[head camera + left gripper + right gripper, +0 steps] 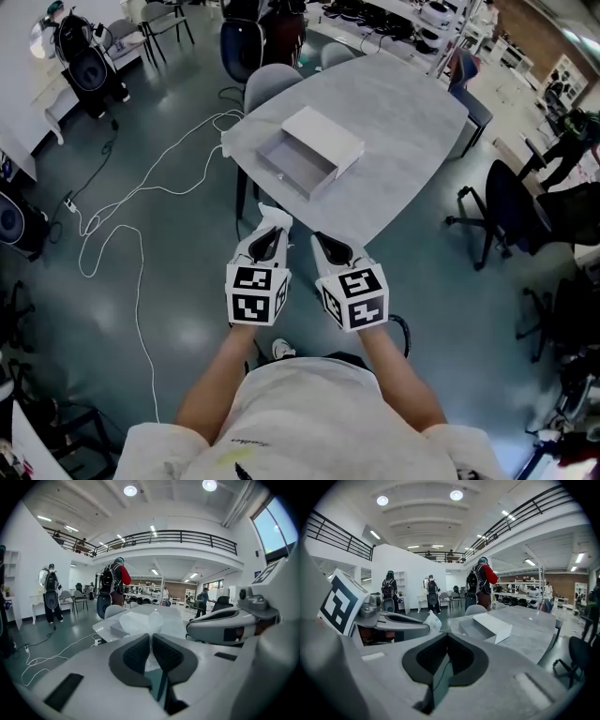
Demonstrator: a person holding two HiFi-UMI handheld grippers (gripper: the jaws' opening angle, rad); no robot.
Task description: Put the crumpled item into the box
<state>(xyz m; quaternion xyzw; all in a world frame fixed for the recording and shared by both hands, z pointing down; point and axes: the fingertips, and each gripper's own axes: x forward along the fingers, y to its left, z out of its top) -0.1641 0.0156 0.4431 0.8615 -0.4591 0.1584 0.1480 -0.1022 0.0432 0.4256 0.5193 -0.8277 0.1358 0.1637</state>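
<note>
Though pinched thin, the crumpled item (140,622) billows white, translucent.

the white crumpled item (140,620) sits pinched in the left gripper (151,641); the white box (298,167) lies open, farther away.

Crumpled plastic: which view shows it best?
The left gripper view: the crumpled plastic sits large and central, pinched in the left hand-held gripper. The head view shows only a small white tuft at that gripper's tip; the right gripper view, a small lump.
</note>
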